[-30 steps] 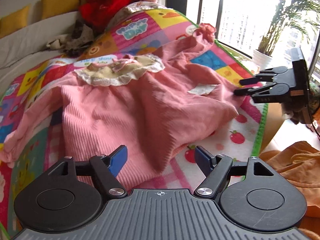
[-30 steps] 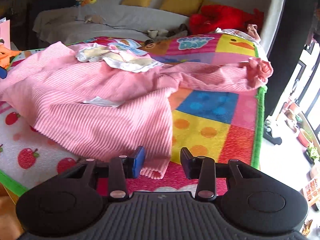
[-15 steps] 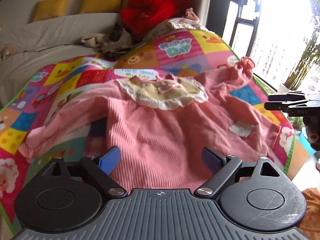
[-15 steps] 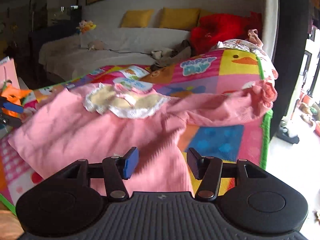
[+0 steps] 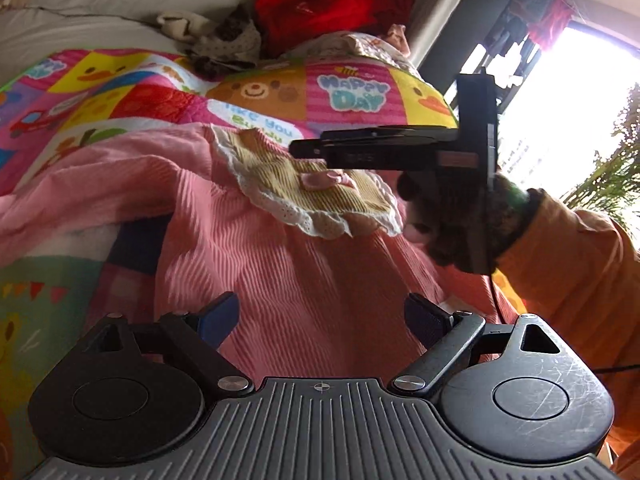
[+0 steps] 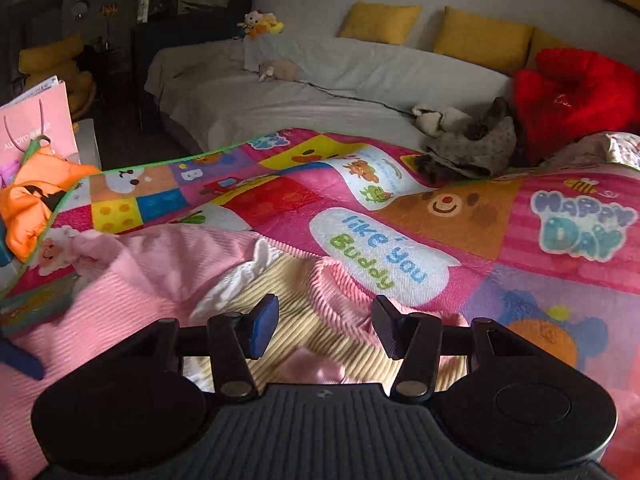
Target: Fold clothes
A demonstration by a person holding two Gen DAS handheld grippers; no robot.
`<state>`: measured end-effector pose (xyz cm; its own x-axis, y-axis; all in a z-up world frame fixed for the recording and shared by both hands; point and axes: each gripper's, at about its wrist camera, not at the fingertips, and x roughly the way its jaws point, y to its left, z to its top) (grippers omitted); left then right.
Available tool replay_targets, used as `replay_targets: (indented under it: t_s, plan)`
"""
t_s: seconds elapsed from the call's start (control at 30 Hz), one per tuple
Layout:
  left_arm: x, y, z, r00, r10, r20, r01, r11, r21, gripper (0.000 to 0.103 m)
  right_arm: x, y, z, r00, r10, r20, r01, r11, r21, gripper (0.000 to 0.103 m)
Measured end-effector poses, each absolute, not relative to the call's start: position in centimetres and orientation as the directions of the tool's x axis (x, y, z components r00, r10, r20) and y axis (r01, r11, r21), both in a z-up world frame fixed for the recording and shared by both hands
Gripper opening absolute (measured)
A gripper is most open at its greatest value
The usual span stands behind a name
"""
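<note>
A pink ribbed child's top (image 5: 280, 264) with a cream lace-edged collar (image 5: 320, 192) lies spread on a colourful patchwork play mat (image 5: 132, 96). My left gripper (image 5: 322, 320) is open and empty, low over the top's body. My right gripper (image 6: 324, 326) is open and empty, hovering over the collar (image 6: 296, 280) near the neckline. The right gripper also shows in the left wrist view (image 5: 400, 148), held side-on above the collar by a hand in an orange sleeve. A sleeve (image 6: 160, 248) runs off to the left.
The mat (image 6: 440, 220) covers a low bed. Behind it lie a grey sheet (image 6: 320, 80), yellow cushions (image 6: 480, 40), a red plush (image 6: 576, 92) and grey crumpled clothes (image 6: 472, 148). An orange garment (image 6: 32, 196) and a pink bag (image 6: 36, 124) sit at the left.
Both grippers have moved forward and lower over the top. The right gripper has swung in from the right edge to above the collar. Both stay open.
</note>
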<state>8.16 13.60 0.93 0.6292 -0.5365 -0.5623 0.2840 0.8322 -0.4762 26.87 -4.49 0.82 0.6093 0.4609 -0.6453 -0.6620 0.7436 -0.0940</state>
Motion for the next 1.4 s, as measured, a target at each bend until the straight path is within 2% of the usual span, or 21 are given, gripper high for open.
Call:
replay_targets:
  t_s: [0.03,0.1,0.17,0.2,0.23,0.33,0.43,0.6,0.63,0.7,0.73,0.77,0.87,0.9,0.93,0.97,1.03,1.2,1.3,1.4]
  plan:
    - [8.3,13.6,0.7,0.624,-0.543,-0.563,0.286,0.828,-0.482,0.093,27.8,-4.2,-0.1,0.583,0.457,-0.671,-0.670,0.738,-0.080,0.051]
    - [8.7,13.6,0.4,0.616,-0.550,-0.564,0.290,0.824,-0.487,0.093,28.1,-3.7,-1.2,0.561,0.454,-0.692,-0.690,0.718,-0.089,0.027]
    - [9.3,13.8,0.2,0.617,-0.546,-0.567,0.283,0.826,-0.488,0.094,27.4,-3.2,-1.7,0.571,0.453,-0.684,-0.713,0.687,-0.140,0.009]
    - [9.6,14.0,0.2,0.619,-0.543,-0.568,0.278,0.828,-0.488,0.094,27.4,-2.8,-1.9,0.596,0.439,-0.672,-0.706,0.685,-0.179,0.009]
    - [10.0,14.2,0.2,0.623,-0.535,-0.571,0.272,0.832,-0.483,0.094,27.5,-2.4,-1.9,0.625,0.421,-0.657,-0.694,0.685,-0.221,0.000]
    - [10.7,14.8,0.2,0.638,-0.505,-0.582,0.245,0.849,-0.468,0.094,29.5,-1.8,-2.5,0.691,0.356,-0.630,-0.637,0.711,-0.298,0.000]
    - [10.7,15.0,0.0,0.640,-0.496,-0.588,0.231,0.853,-0.468,0.094,32.0,-2.5,-3.1,0.717,0.315,-0.622,-0.583,0.760,-0.287,0.000]
    - [10.4,14.6,-0.3,0.635,-0.494,-0.594,0.242,0.857,-0.455,0.095,30.9,-4.8,-1.0,0.670,0.414,-0.616,-0.621,0.767,-0.161,0.002]
    - [10.5,14.5,-0.4,0.636,-0.494,-0.593,0.242,0.857,-0.455,0.095,30.4,-5.2,-0.5,0.655,0.436,-0.617,-0.639,0.756,-0.143,0.005]
    - [10.6,14.5,-0.4,0.639,-0.492,-0.591,0.234,0.856,-0.460,0.096,29.6,-5.6,0.2,0.605,0.486,-0.630,-0.672,0.737,-0.076,0.019]
    - [10.6,14.4,-0.4,0.641,-0.491,-0.590,0.228,0.856,-0.464,0.096,29.2,-5.6,0.5,0.586,0.512,-0.628,-0.684,0.729,-0.044,0.031]
    - [10.6,14.4,-0.4,0.643,-0.489,-0.590,0.223,0.856,-0.466,0.096,29.0,-5.3,0.5,0.574,0.528,-0.626,-0.693,0.720,-0.029,0.038]
    - [10.4,14.2,-0.3,0.643,-0.490,-0.589,0.223,0.855,-0.468,0.096,29.1,-3.9,-0.5,0.546,0.536,-0.644,-0.704,0.711,-0.005,0.047]
    - [10.4,14.2,-0.2,0.643,-0.492,-0.588,0.224,0.854,-0.470,0.096,29.4,-3.3,-1.0,0.538,0.532,-0.654,-0.703,0.711,-0.001,0.047]
    - [10.3,14.3,-0.1,0.643,-0.493,-0.585,0.225,0.853,-0.471,0.096,29.4,-2.8,-1.5,0.529,0.526,-0.666,-0.708,0.706,-0.005,0.042]
    - [10.2,14.4,0.0,0.646,-0.494,-0.582,0.227,0.852,-0.471,0.096,29.4,-2.2,-2.0,0.521,0.520,-0.677,-0.714,0.700,-0.011,0.020]
    - [10.2,14.6,0.1,0.652,-0.497,-0.573,0.233,0.850,-0.472,0.096,29.0,-1.1,-1.9,0.567,0.488,-0.664,-0.711,0.697,-0.094,0.009]
    - [10.6,14.9,-0.4,0.652,-0.494,-0.575,0.214,0.848,-0.485,0.096,31.2,0.6,-2.2,0.674,0.397,-0.623,-0.646,0.726,-0.236,0.008]
    - [10.5,14.8,-0.6,0.650,-0.495,-0.577,0.219,0.849,-0.481,0.097,32.4,0.4,-2.7,0.671,0.397,-0.626,-0.637,0.740,-0.213,0.009]
    - [10.6,14.8,-0.6,0.649,-0.495,-0.579,0.218,0.849,-0.481,0.097,31.5,-0.5,-2.1,0.693,0.400,-0.600,-0.622,0.752,-0.217,0.018]
